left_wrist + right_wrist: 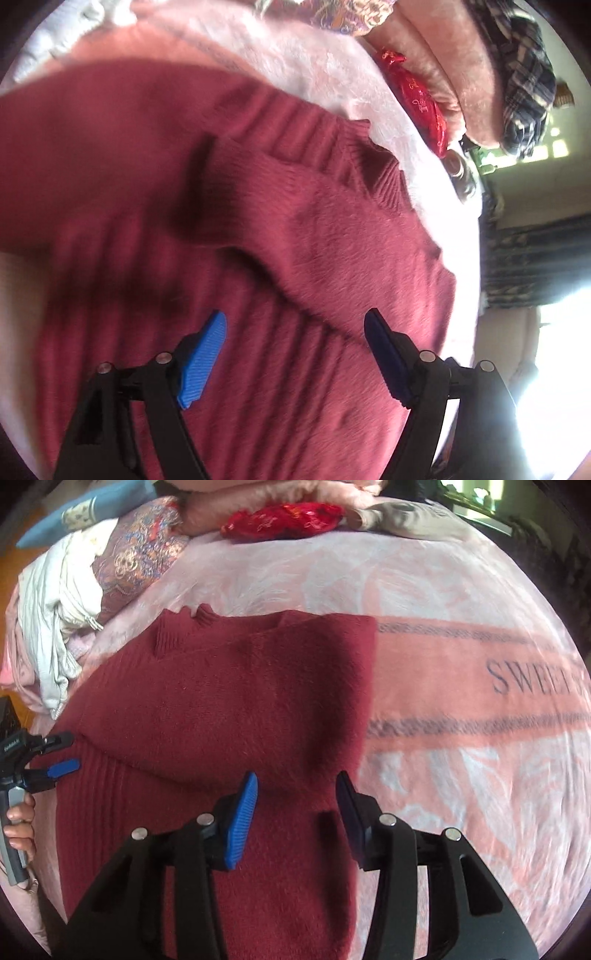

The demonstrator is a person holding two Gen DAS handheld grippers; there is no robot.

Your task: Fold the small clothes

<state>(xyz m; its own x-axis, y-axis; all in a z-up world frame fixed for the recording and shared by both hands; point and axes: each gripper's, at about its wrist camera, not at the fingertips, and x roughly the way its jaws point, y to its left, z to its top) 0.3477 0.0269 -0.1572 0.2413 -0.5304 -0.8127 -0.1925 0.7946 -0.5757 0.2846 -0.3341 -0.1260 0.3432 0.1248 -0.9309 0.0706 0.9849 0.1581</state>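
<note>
right wrist: right hand-held gripper [295, 790] tilted down over sweater [221, 701] (jaws apart).

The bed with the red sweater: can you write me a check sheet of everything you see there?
Surface: pink blanket on a bed, lettering on a pink stripe.
Job's things: dark red sweater lying flat, partly folded over itself.
Clutter: red pouch, patterned cushion, white clothes, blue pillow, plaid cloth, all at the blanket's edge.
Grippers: left gripper open above the sweater; right gripper open above the sweater's edge; neither holds anything. A hand holds the left one's handle.
Cables: nothing seen.
Surroundings: bright window; the rest is blurred.
</note>
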